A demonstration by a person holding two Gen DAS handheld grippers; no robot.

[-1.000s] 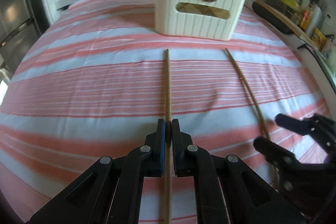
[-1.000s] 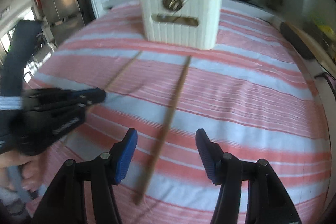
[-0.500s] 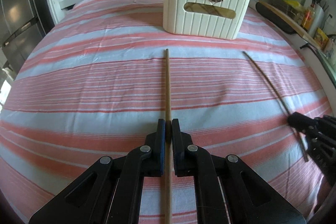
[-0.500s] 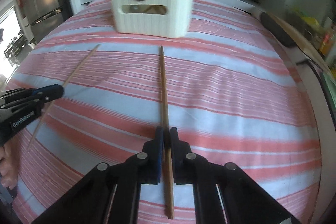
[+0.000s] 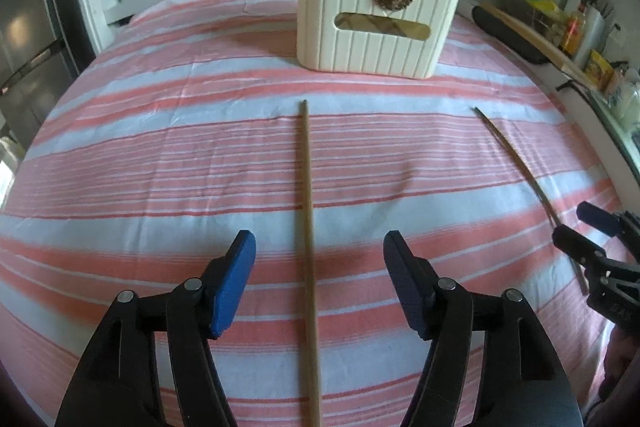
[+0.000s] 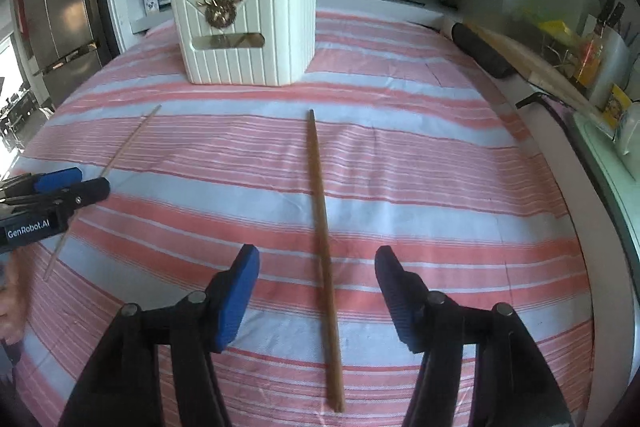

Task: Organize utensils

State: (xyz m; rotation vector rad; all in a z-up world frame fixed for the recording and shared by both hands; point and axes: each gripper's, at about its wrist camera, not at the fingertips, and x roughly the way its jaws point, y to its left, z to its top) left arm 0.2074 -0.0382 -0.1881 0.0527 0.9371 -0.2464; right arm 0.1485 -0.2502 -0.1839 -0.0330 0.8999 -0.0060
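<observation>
Both claws have just been opened. Half a second ago each was clamped on a chopstick; now the jaws of the left gripper (image 5: 319,279) are spread wide, and the pale chopstick (image 5: 307,227) is left lying on the striped cloth (image 5: 160,155) midway between the pads, touched by neither. The right gripper (image 6: 317,287) is likewise parted, with the darker chopstick (image 6: 323,227) released between its jaws and pointing ahead of them. The cream utensil holder (image 5: 376,23) is seen well ahead of both claws, apart from both chopstick tips, with other utensils already standing in it. It is judged that the two sticks have only been straightened on the cloth; they remain to be regripped and carried to the holder.
</observation>
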